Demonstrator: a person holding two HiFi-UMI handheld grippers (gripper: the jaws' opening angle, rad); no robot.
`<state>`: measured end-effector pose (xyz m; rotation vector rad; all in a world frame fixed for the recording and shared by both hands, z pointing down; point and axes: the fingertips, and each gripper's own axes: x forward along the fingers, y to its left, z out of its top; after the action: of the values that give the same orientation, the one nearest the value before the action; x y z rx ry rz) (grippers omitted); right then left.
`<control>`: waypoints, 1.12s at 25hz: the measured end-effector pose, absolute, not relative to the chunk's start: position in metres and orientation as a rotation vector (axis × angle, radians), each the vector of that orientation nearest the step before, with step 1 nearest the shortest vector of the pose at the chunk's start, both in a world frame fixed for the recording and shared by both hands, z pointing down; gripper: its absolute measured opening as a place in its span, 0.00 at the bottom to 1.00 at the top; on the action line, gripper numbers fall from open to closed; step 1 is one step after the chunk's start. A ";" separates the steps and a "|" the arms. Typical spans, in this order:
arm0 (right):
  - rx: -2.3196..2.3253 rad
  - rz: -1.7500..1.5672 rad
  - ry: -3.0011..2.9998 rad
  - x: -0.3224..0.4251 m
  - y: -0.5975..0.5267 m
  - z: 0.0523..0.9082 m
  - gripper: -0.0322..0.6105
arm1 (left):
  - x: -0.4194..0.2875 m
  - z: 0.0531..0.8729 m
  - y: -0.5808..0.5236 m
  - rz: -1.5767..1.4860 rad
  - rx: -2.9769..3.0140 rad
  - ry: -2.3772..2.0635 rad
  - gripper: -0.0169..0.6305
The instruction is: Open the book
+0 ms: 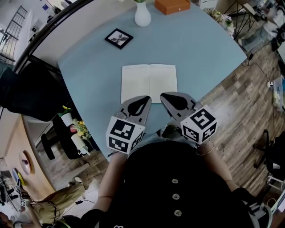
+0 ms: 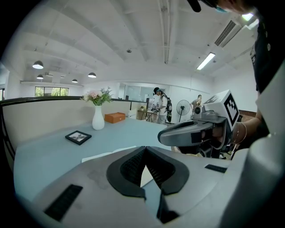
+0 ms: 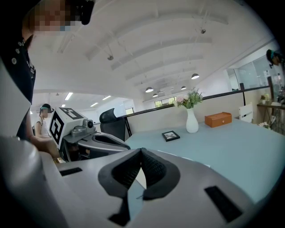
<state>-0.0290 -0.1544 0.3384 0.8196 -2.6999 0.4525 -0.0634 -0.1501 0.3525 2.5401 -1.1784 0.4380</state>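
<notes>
The book (image 1: 149, 82) lies open and flat on the pale blue table (image 1: 200, 49), showing two blank white pages. My left gripper (image 1: 146, 98) hovers just short of the left page's near edge, jaws shut with nothing between them. The right gripper (image 1: 164, 96) is beside it at the right page's near edge, also shut and empty. In the left gripper view the pads (image 2: 133, 167) meet at the tip, and a strip of the book (image 2: 100, 156) shows beyond them. In the right gripper view the pads (image 3: 153, 168) are likewise pressed together over the book (image 3: 178, 156).
A white vase (image 1: 142, 15), a black picture frame (image 1: 119, 38) and an orange box (image 1: 172, 6) stand at the table's far side. A black chair (image 1: 26, 89) is off the table's left edge. The table's near edge runs right under my grippers.
</notes>
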 end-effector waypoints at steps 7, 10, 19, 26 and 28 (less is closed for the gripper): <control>0.819 0.452 -2.701 -0.030 -0.151 0.337 0.05 | -0.062 0.353 -0.149 0.440 2.540 -1.164 0.05; 0.824 0.457 -2.703 -0.029 -0.152 0.337 0.05 | -0.060 0.354 -0.148 0.429 2.536 -1.150 0.05; 0.822 0.461 -2.707 -0.029 -0.152 0.336 0.05 | -0.062 0.354 -0.149 0.422 2.534 -1.150 0.05; 0.805 0.465 -2.698 -0.030 -0.151 0.340 0.05 | -0.062 0.355 -0.148 0.411 2.527 -1.141 0.05; 0.804 0.469 -2.694 -0.031 -0.150 0.341 0.05 | -0.062 0.355 -0.148 0.404 2.526 -1.134 0.05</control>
<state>-0.0307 -0.1497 0.3413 0.8036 -2.6942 0.4686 -0.0618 -0.1477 0.3549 2.5257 -1.1337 0.4035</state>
